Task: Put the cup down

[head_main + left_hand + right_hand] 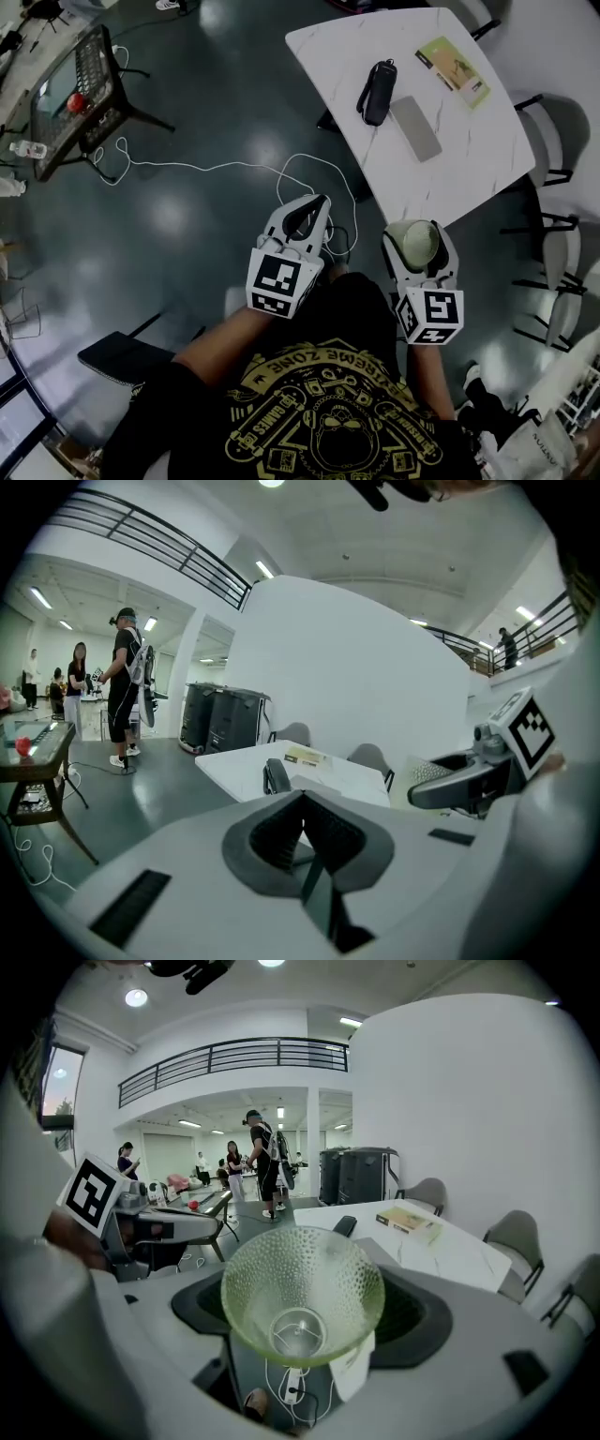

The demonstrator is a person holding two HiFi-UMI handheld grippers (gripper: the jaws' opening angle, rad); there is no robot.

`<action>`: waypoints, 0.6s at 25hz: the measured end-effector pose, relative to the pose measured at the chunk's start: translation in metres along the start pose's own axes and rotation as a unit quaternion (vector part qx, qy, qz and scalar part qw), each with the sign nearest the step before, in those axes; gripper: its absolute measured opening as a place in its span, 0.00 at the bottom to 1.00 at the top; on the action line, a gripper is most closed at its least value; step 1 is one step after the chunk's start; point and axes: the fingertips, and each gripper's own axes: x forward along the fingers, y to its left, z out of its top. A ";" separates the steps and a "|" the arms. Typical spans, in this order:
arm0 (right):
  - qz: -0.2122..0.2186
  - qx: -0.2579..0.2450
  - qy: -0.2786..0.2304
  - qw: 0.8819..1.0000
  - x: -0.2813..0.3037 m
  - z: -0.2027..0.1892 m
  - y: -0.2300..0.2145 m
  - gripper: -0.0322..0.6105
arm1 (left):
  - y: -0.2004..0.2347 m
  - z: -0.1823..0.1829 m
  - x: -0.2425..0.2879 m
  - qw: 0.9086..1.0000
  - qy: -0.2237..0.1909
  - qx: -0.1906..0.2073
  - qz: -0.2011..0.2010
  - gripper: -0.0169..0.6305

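Where the cup (413, 246) is: in the right gripper (414, 234), mouth up, in the air just short of the table's (469, 169) near corner, not yet over it.
Right claw: closed on the cup's sides, and the green dimpled glass fills its view.
Left gripper (317, 208): jaws together, nothing between them, off to the side.
Landing spot: the bare near end of the table, clear of the grey slab (415, 127), case (377, 91) and book (453, 70).
Doing it well: by my judgement, carry forward first and keep the cup level. Lower it until the base sits flat, only then part the jaws, and draw straight back.
Risk: glass could slip or tip if let go early or too near the edge.
Writing: the shirt (328, 403) print, upside down, seems to read "ZONE" and "GAMES". The book cover is too small to read. The cube (429, 317) carries only square markers.
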 end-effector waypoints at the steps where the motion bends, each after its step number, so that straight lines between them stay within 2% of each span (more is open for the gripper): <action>1: -0.004 0.000 0.000 1.000 0.001 0.002 -0.003 0.68 | -0.001 0.003 0.004 1.000 -0.001 0.000 -0.004 0.04; 6: -0.013 -0.003 -0.006 1.000 0.014 0.011 -0.024 0.68 | -0.007 0.009 0.021 1.000 0.003 0.004 -0.017 0.04; 15: 0.009 -0.040 -0.023 0.999 0.057 0.036 -0.081 0.68 | -0.015 0.026 0.069 1.000 0.003 -0.005 0.015 0.04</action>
